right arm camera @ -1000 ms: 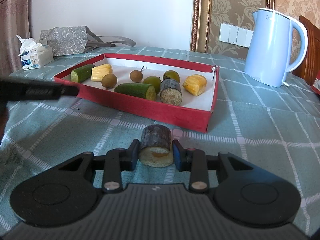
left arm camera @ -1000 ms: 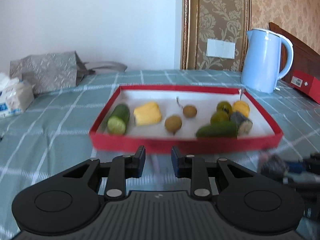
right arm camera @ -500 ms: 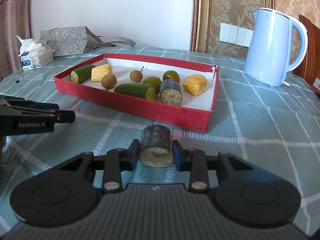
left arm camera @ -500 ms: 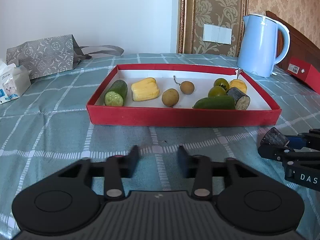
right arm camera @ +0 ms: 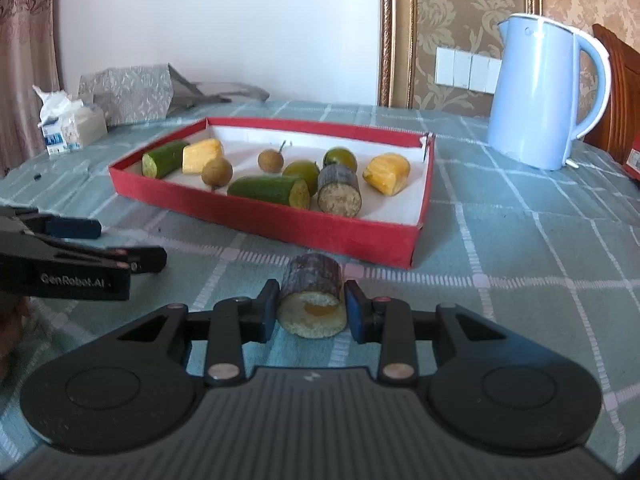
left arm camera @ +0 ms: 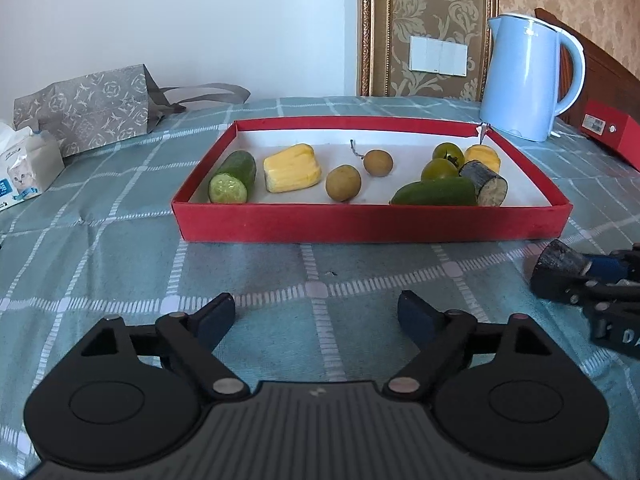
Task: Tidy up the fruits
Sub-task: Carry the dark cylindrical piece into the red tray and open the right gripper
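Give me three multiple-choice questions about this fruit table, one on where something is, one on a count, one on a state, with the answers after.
1. Where does the blue kettle stand?
A. inside the red tray
B. on the tablecloth beyond the tray's far right corner
C. on the tissue pack

2. How many yellow jackfruit pieces lie in the red tray?
A. one
B. two
C. four

3. What is the state of the right gripper?
A. wide open, nothing between its fingers
B. shut on a cucumber piece
C. shut on the sugarcane piece

Answers:
1 B, the kettle sits on the checked cloth past the tray.
2 B, one piece lies near the left end and one near the right.
3 C, both fingers press the sides of the sugarcane piece, in front of the tray.
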